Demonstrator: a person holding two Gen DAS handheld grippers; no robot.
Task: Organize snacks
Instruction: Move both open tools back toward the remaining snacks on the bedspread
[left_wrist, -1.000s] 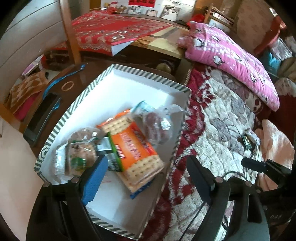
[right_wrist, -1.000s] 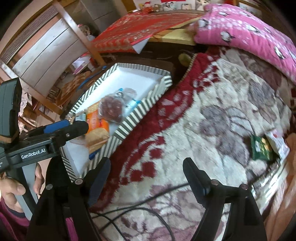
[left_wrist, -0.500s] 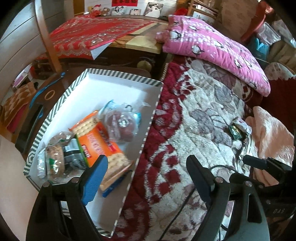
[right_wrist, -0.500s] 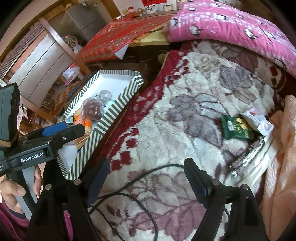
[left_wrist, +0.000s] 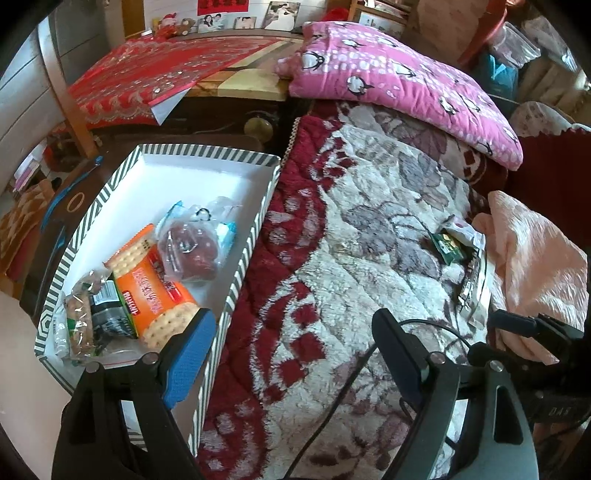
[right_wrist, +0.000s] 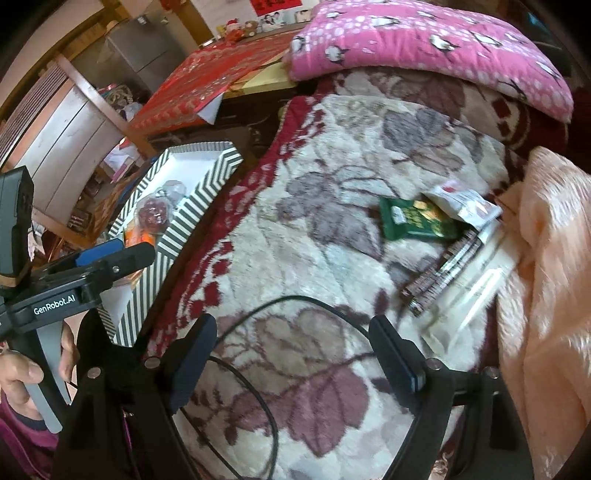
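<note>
Both claws hang wide apart with nothing in them: right claw (right_wrist: 291, 350), its jaws just widening, left claw (left_wrist: 295, 339). The green packet (right_wrist: 415, 219) lies on the blanket (right_wrist: 314, 229), well apart from the striped box (left_wrist: 243, 258). Looks light, crinkly, slippery; pinch across its flat edges

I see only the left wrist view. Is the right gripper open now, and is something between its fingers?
Observer: The right gripper is open and holds nothing; a black cable loops on the blanket beneath it.
Operator: What holds the left gripper?
Observer: A hand grips its handle, at the lower left of the right wrist view.
Operator: Is the green packet free to pick?
Observer: Mostly; a white packet seems to overlap its upper right corner.
</note>
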